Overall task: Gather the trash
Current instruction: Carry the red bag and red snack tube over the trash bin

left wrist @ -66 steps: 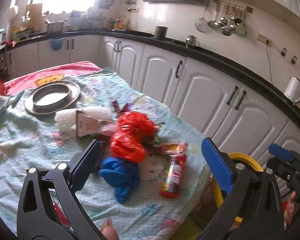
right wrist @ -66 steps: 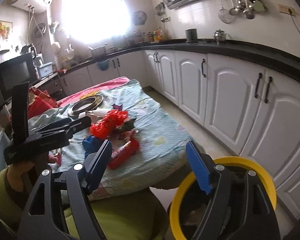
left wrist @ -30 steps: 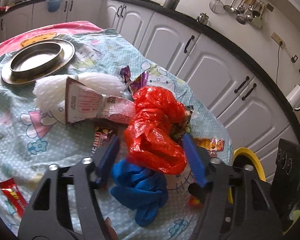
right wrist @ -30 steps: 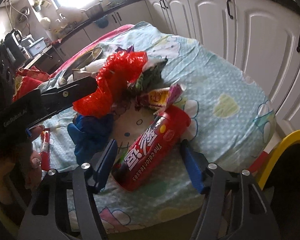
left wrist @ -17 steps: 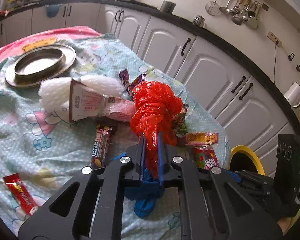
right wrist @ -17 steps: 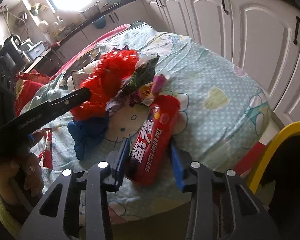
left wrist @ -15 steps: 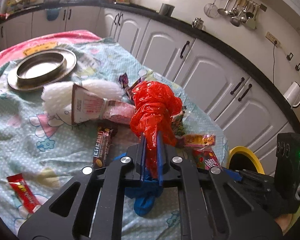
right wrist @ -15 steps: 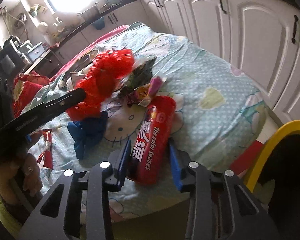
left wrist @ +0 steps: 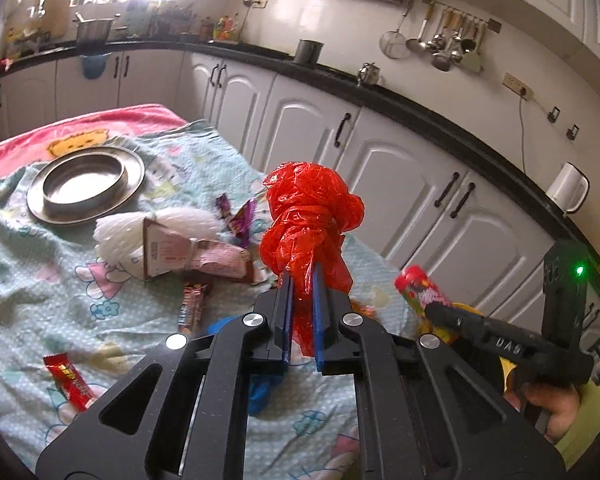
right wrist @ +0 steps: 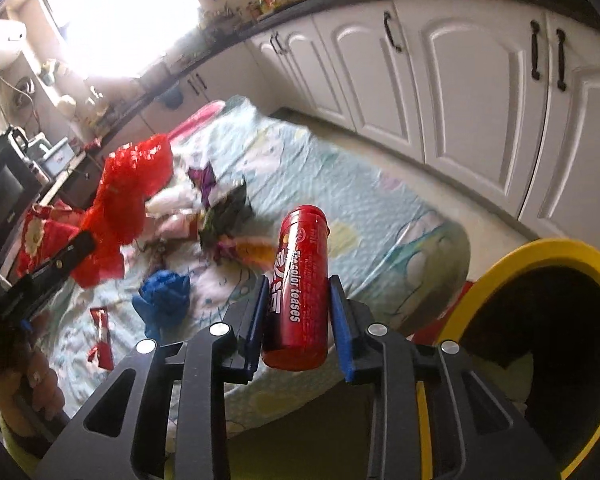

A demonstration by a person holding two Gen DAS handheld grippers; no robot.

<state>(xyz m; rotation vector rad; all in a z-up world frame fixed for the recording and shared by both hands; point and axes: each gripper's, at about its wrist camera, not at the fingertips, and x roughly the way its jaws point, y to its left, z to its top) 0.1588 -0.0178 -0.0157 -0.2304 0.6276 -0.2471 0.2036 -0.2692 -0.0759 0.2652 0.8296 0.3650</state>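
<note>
Blue bag [right wrist: 162, 294], wrappers [left wrist: 236, 220] on cloth [left wrist: 28, 280]; steel plate [left wrist: 85, 189] far end.

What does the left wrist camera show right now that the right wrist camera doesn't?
Left wrist only: the steel plate, the white foam net with its pink wrapper, and the left gripper shut on the red plastic bag.

Right wrist only: the yellow-rimmed bin beside the bed, and the right gripper, whose jaws have just been closing, clamped on the red candy tube.

Both: the bag, the tube, the blue glove and the small red wrapper on the blanket.
</note>
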